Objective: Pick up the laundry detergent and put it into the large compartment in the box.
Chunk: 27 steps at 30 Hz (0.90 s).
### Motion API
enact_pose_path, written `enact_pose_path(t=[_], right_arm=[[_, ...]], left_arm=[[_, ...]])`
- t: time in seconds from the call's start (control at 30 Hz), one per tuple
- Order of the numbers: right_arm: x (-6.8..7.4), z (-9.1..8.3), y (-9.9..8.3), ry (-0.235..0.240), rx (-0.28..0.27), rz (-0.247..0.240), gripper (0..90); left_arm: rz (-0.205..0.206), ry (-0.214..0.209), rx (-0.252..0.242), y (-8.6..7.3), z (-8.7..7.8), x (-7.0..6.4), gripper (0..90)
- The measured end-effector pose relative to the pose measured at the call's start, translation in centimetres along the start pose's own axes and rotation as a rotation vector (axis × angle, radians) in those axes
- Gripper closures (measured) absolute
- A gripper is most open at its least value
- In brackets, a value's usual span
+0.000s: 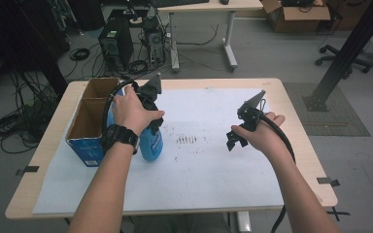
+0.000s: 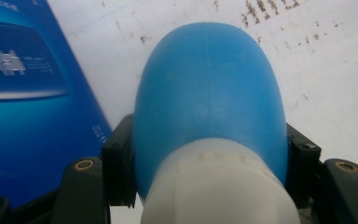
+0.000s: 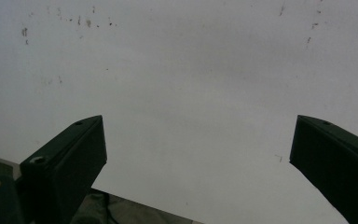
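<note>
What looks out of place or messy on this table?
Only the white sheet stands out: dark smudges mark its middle, right of the blue bottle. The left gripper holds that bottle beside the open box. Nothing looks spilled or broken.

Bottle [image 1: 151, 143] blue body, white neck. Box [image 1: 88, 121] blue outside with white lettering, brown cardboard inside. Paper sheet [image 1: 199, 170] white, dark speckled marks near middle. Worktop [image 1: 301, 145] light wood. Both grippers black: left gripper [image 2: 209, 177], right gripper [image 3: 198, 158]. Wristwatch [image 1: 121, 136] black.
</note>
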State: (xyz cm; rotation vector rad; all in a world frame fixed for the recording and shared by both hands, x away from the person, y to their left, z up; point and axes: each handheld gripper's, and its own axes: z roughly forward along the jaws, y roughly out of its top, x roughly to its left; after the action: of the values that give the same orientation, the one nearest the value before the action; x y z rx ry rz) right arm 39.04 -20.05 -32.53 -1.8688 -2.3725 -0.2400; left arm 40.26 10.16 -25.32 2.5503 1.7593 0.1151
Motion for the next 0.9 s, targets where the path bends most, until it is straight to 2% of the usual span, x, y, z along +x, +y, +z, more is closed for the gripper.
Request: enact_pose_path(t=[0.43,0.7,0.9], right_arm=[[0.5,-0.9,0.1,0.009,-0.005,-0.006,3.7],[0.6,-1.5,0.2,0.015,-0.012,-0.009,3.7],[0.6,-2.0,0.4,0.017,-0.02,-0.005,3.7]], left_arm=[[-0.003,0.009,-0.012,-0.1,-5.3,0.8,37.4],[0.005,0.025,-0.017,0.0,-9.6,1.4,37.5],[-0.003,0.033,-0.028,0.0,-12.2,2.0,37.5]])
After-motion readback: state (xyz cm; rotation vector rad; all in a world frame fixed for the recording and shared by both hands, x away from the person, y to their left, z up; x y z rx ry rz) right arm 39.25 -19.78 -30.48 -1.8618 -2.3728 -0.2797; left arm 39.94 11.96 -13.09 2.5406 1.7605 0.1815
